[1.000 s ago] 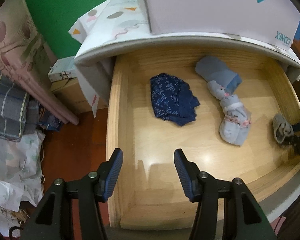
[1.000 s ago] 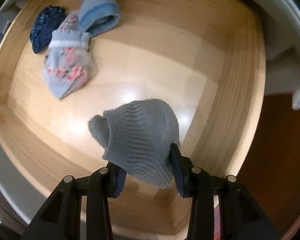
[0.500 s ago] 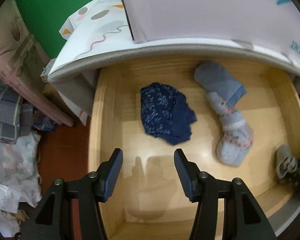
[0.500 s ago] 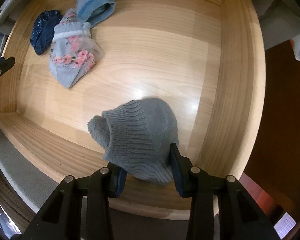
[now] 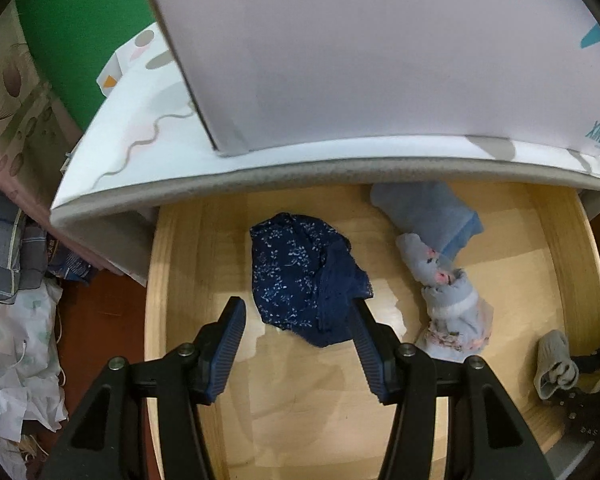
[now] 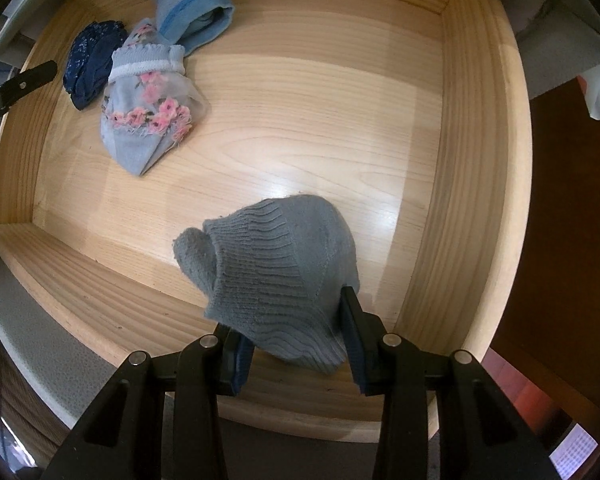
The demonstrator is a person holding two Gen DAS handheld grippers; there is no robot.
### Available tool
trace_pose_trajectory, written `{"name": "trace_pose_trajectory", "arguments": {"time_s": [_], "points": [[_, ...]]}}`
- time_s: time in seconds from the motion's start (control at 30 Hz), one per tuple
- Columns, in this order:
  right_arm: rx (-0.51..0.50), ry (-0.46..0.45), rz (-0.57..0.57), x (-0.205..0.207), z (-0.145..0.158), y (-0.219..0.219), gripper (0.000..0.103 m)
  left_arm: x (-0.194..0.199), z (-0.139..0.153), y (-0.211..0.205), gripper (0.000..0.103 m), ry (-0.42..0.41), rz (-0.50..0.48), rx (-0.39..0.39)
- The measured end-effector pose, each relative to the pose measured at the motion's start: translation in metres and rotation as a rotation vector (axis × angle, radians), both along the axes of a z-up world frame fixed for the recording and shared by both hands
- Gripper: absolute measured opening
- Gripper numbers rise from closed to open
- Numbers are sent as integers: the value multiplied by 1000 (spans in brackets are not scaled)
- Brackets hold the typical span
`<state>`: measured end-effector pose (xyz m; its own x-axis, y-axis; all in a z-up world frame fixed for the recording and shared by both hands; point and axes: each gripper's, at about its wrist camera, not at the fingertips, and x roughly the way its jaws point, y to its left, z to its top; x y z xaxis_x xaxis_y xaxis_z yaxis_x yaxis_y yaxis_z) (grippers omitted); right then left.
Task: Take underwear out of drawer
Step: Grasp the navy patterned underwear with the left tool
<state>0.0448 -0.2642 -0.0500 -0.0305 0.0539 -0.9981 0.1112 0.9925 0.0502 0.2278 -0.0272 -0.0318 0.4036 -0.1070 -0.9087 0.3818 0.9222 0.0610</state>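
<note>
Moved closer over the navy underwear (image 5: 306, 276), left gripper (image 5: 296, 348) fingers gape empty; right gripper (image 6: 296, 350) fingers clamp grey underwear (image 6: 276, 276).

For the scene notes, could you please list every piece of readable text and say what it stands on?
"XINCC", partly cut off, teal letters running sideways on the white box above the drawer.
Embossed letters on the right gripper: too small and blurred to read.
Nothing else is legible.

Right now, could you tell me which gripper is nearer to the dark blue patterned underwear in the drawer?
Left. The left gripper hangs open just in front of the dark blue underwear; the right gripper, clamping a grey sock, is across the drawer.
</note>
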Motion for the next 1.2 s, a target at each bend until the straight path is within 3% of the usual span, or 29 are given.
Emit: {"name": "trace_pose_trajectory", "arguments": {"time_s": [0.3, 0.63, 0.97, 1.03, 1.1, 1.2], "points": [[-2, 3, 3, 12, -10, 1, 37, 18, -11, 1, 54, 61, 37, -22], [0, 3, 7, 12, -12, 2, 38, 44, -34, 7, 54, 196, 79, -33], [-4, 1, 17, 12, -11, 3, 39, 59, -45, 15, 54, 249, 100, -6], [-4, -1, 18, 12, -10, 4, 39, 62, -47, 17, 46, 257, 105, 3], [-5, -3, 23, 12, -10, 4, 39, 65, -50, 16, 25, 263, 108, 11], [-6, -5, 25, 12, -9, 4, 39, 68, -51, 18, 16, 271, 110, 12]]}}
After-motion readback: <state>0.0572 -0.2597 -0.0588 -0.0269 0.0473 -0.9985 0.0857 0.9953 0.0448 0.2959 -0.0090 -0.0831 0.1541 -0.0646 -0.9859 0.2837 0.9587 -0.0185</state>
